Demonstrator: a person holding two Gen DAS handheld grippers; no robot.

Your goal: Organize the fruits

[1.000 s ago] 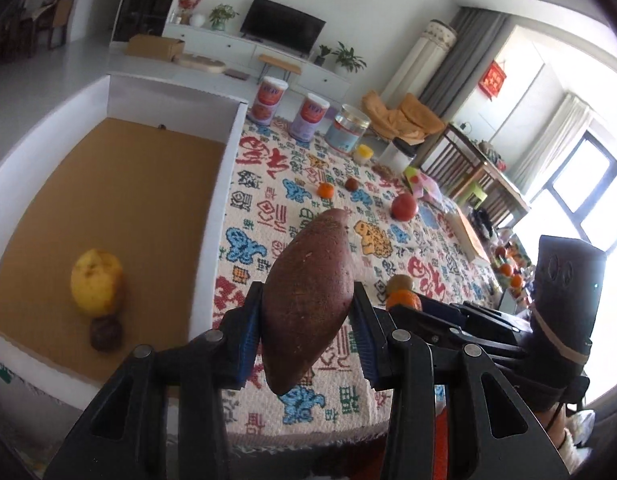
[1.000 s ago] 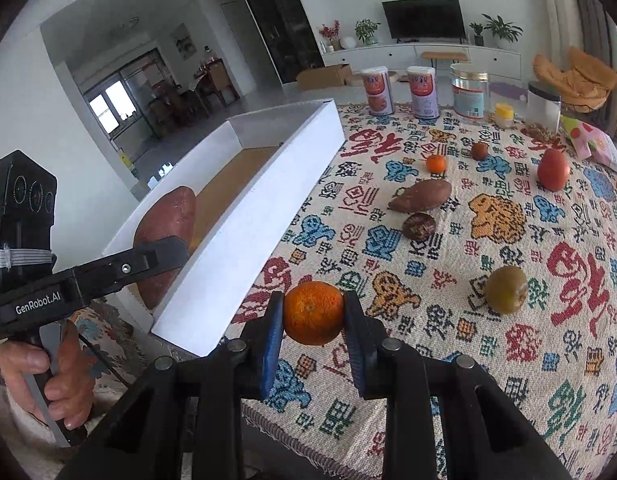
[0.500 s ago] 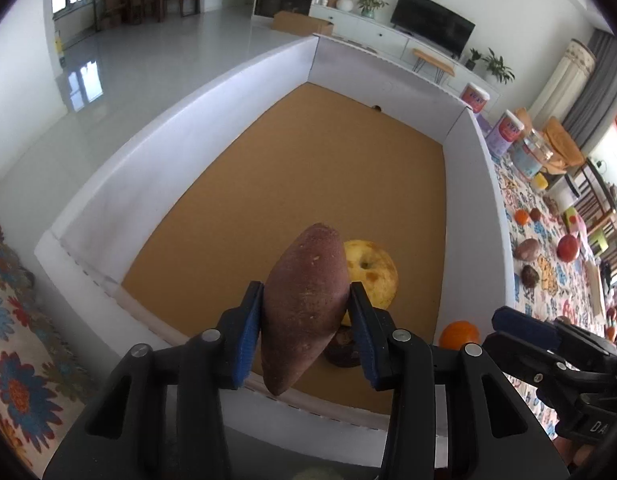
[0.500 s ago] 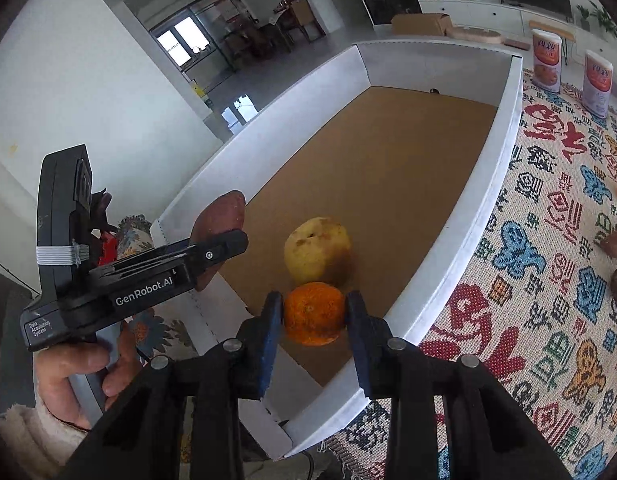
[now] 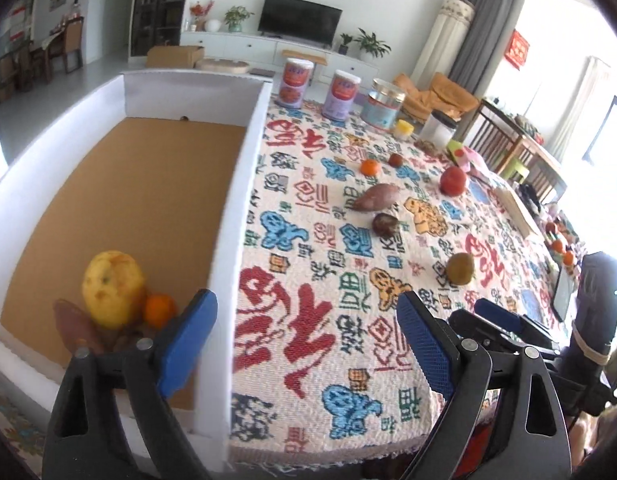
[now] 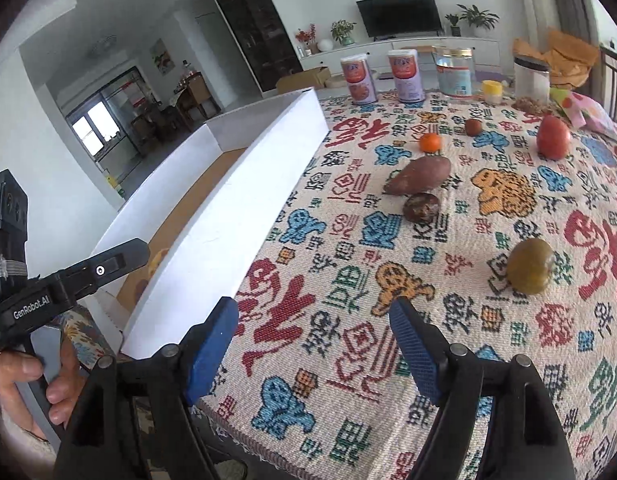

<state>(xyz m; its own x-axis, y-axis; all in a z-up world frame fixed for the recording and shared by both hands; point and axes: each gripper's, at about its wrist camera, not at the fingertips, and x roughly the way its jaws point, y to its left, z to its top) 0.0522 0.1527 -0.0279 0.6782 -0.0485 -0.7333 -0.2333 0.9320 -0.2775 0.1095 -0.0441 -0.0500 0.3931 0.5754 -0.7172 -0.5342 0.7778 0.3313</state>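
Since the earlier frame both grippers had let go: the sweet potato [image 5: 77, 330] and orange [image 5: 159, 310] now lay in the near corner of the white box [image 5: 232, 216], beside the yellow fruit [image 5: 112, 289]. Left gripper [image 5: 306, 338] stood wide open and empty over the box wall and cloth. Right gripper [image 6: 314, 346] was likewise open and empty above the tablecloth [image 6: 348, 280]. Step judged: between drops, returning for more. Still on the cloth: second sweet potato [image 6: 418, 176], dark round fruit [image 6: 421, 207], green fruit [image 6: 530, 266], red fruit [image 6: 553, 137]. Next move calls for reaching rightward to the nearest of them.
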